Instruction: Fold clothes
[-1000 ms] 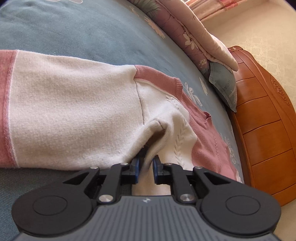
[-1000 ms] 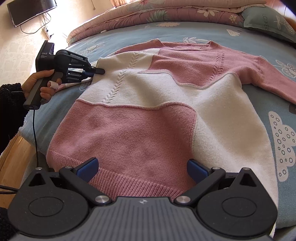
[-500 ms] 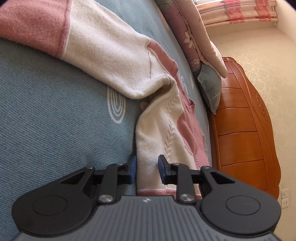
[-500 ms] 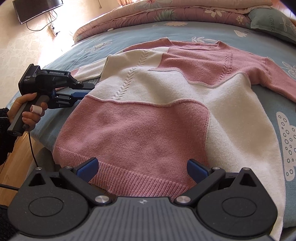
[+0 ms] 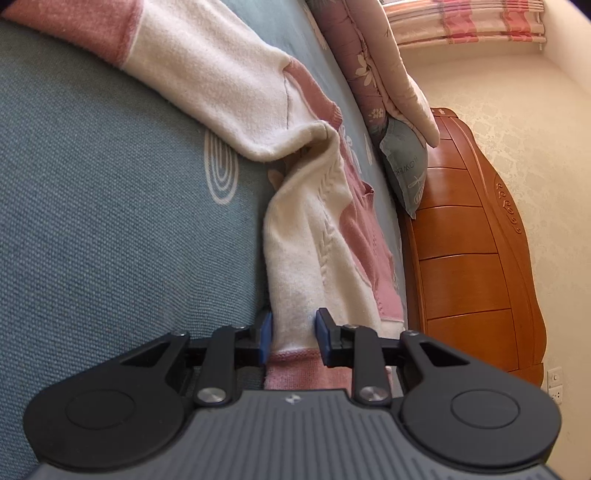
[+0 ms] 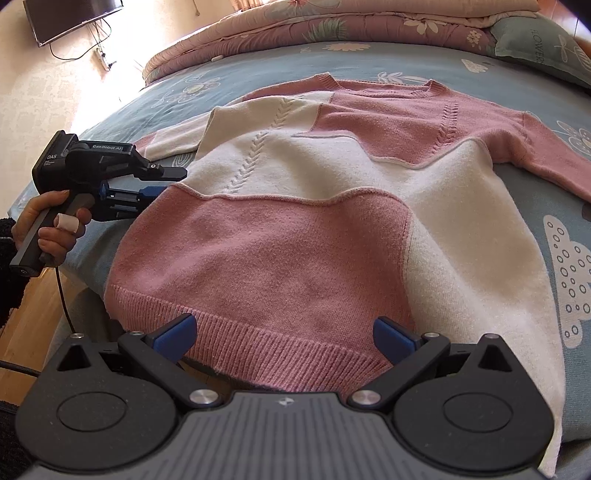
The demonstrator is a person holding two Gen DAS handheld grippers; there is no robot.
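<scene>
A pink and cream knit sweater lies flat, front up, on the blue bedspread. In the left wrist view its side edge runs between the pads of my left gripper, at the seam where cream meets pink. The jaws are closing, and the pads do not clearly pinch the knit. The right wrist view shows that left gripper in a person's hand at the sweater's left side. One sleeve stretches away beyond it. My right gripper stands wide open over the ribbed hem, nothing held.
A folded floral quilt and a grey-green pillow lie along the far side of the bed. A wooden headboard stands to the right in the left wrist view. Wooden floor shows beside the bed's near-left edge.
My left gripper let go of the fold at the sleeve's armpit and slid along the sweater's side toward the hem, with its jaws wider. The right gripper stayed put.
</scene>
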